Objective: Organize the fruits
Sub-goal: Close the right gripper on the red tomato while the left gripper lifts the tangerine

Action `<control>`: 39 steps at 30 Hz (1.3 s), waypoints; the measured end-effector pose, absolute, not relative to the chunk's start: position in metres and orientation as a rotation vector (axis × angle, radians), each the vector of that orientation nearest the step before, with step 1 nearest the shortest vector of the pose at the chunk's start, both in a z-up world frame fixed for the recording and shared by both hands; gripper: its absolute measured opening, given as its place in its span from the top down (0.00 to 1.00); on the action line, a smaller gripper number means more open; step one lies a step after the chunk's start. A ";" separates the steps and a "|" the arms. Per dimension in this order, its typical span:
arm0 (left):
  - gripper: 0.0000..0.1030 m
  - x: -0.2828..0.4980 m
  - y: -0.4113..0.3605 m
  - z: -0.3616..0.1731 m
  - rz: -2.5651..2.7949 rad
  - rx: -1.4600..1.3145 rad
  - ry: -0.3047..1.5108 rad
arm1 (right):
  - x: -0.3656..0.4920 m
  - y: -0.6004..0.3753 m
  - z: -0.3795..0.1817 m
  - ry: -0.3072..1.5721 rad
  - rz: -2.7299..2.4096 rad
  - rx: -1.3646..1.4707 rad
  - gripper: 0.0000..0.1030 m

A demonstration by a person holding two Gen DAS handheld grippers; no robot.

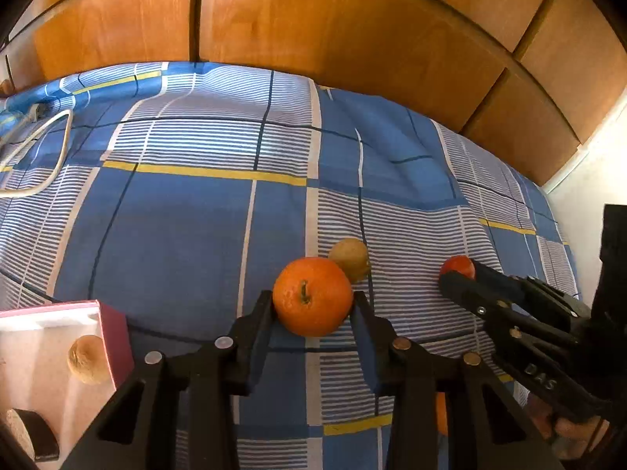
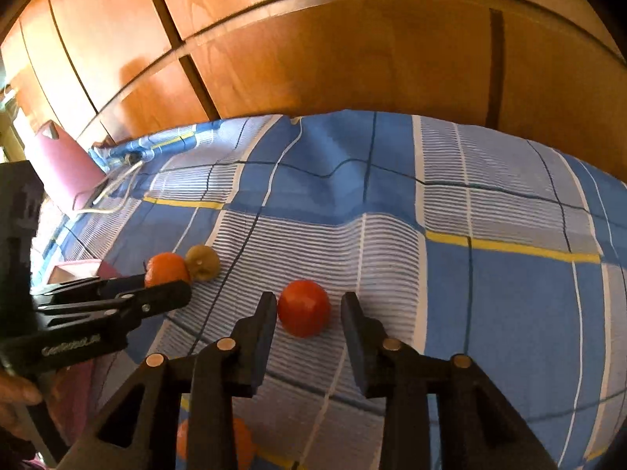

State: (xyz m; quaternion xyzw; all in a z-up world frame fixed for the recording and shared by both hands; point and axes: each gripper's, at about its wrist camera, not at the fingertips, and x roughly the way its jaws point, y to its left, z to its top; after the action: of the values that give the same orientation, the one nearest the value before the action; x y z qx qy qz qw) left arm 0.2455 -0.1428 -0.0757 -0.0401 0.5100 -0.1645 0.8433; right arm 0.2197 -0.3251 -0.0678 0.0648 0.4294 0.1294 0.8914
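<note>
the left gripper (image 1: 313,305) stands over a blue plaid bedsheet (image 1: 176,227) with an orange (image 1: 312,296) between its fingers; both pads sit against the orange's sides, so it is gripping the fruit. just past the orange, touching it on the far right, lies a yellowish-brown fruit (image 1: 350,258). near the left finger's base, low and to the left, a pink-walled box (image 1: 113,333) shows an open top, with a pale round fruit (image 1: 87,359) inside and a dark-edged piece (image 1: 35,438) nearer the corner. another bit of orange fruit (image 1: 441,413) peeks out behind the right finger's base.

to its right, the right gripper (image 2: 305,307) has a red tomato-like fruit (image 2: 304,307) between its fingers. the left pad is at the fruit's skin, while a clear gap shows at the right pad, so its jaws are parted and not clamped. the fruit rests on the sheet. in the right wrist view an orange fruit (image 2: 243,446) lies below, half hidden behind the finger bases. a hand (image 2: 15,403) holds the left gripper's handle at the left edge.

beyond both tools the sheet runs broad and bare, with shallow folds. a white cable (image 1: 47,156) loops far left. the sheet's far edge meets wooden cabinet doors (image 1: 313,39), and its right edge drops beside a white wall (image 1: 588,180).
</note>
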 end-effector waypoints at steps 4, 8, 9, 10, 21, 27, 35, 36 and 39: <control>0.63 0.235 -0.141 -0.075 -0.332 -0.095 1.078 | 0.218 -0.319 -0.070 0.876 0.263 0.080 0.74; 0.63 0.213 -0.141 -0.072 -0.333 -0.098 1.093 | 0.213 -0.324 -0.069 0.873 0.238 0.095 0.75; 0.63 0.206 -0.142 -0.070 -0.337 -0.090 1.088 | 0.209 -0.327 -0.068 0.870 0.225 0.097 0.75; 0.63 0.198 -0.144 -0.067 -0.340 -0.078 1.083 | 0.205 -0.329 -0.067 0.866 0.215 0.092 0.75; 0.62 0.133 -0.163 -0.052 -0.328 0.011 1.025 | 0.133 -0.358 -0.067 0.852 0.161 0.136 0.75; 0.62 0.131 -0.169 -0.070 -0.288 0.028 1.007 | 0.115 -0.356 -0.075 0.843 0.094 0.137 0.75; 0.64 0.144 -0.168 -0.071 -0.277 -0.008 0.978 | 0.113 -0.350 -0.075 0.834 0.044 0.096 0.75; 0.64 0.144 -0.166 -0.070 -0.279 -0.021 0.981 | 0.113 -0.349 -0.076 0.834 0.042 0.093 0.75; 0.64 0.141 -0.163 -0.066 -0.275 -0.033 0.980 | 0.113 -0.349 -0.076 0.833 0.037 0.087 0.75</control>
State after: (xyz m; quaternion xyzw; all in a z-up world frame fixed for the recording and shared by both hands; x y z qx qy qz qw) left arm 0.1411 -0.1628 -0.0658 -0.0160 0.4691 -0.1318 0.8731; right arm 0.1125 -0.3490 -0.0759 0.0420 0.4044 0.0181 0.9135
